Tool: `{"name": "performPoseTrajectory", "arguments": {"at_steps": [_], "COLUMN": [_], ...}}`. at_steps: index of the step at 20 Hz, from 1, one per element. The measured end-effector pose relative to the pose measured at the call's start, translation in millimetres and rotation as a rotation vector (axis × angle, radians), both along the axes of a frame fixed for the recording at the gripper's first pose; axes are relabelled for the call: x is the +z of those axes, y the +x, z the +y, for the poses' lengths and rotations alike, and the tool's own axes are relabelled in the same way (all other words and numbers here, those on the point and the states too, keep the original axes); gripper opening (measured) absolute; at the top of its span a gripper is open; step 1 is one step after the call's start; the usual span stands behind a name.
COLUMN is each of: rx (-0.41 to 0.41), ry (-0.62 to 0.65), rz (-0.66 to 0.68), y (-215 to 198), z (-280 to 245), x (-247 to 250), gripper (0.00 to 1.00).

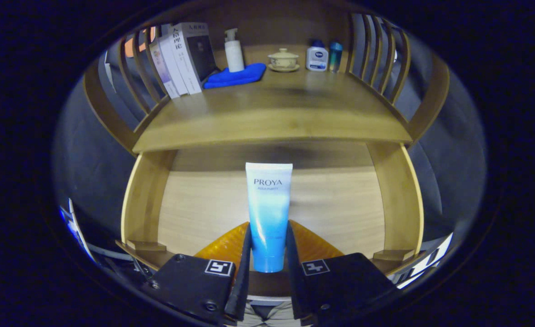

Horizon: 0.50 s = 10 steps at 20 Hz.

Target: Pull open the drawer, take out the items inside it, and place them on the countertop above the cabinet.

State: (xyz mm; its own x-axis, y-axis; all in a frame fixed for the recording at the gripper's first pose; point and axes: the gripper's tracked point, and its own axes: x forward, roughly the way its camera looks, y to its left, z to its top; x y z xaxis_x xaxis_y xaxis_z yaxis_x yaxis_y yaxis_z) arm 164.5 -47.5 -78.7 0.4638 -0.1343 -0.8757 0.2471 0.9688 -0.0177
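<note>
One tube [268, 213] clamped in tongs [268, 247] over drawer [340, 204].

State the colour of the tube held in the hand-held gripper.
The tube fades from white at the top to blue at the bottom, seen best in the gripper view.

You are looking at a home-like corner staged in a booth: a wooden cabinet [399, 195] with slatted sides, its countertop [272, 118] carrying upright books [183, 59], a pump bottle [234, 51] on a blue cloth [235, 76], a lidded teacup [283, 59] and two small toiletry bottles [324, 56].
</note>
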Motion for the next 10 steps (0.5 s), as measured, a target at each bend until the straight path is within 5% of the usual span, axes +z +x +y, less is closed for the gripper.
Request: {"name": "performPoseTrajectory", "arguments": {"at_steps": [10], "rx": [-0.027], "ry": [-0.043], "rz": [-0.149], "y": [68.2], "z": [-1.8], "x": [41.4], "gripper": [0.41]}}
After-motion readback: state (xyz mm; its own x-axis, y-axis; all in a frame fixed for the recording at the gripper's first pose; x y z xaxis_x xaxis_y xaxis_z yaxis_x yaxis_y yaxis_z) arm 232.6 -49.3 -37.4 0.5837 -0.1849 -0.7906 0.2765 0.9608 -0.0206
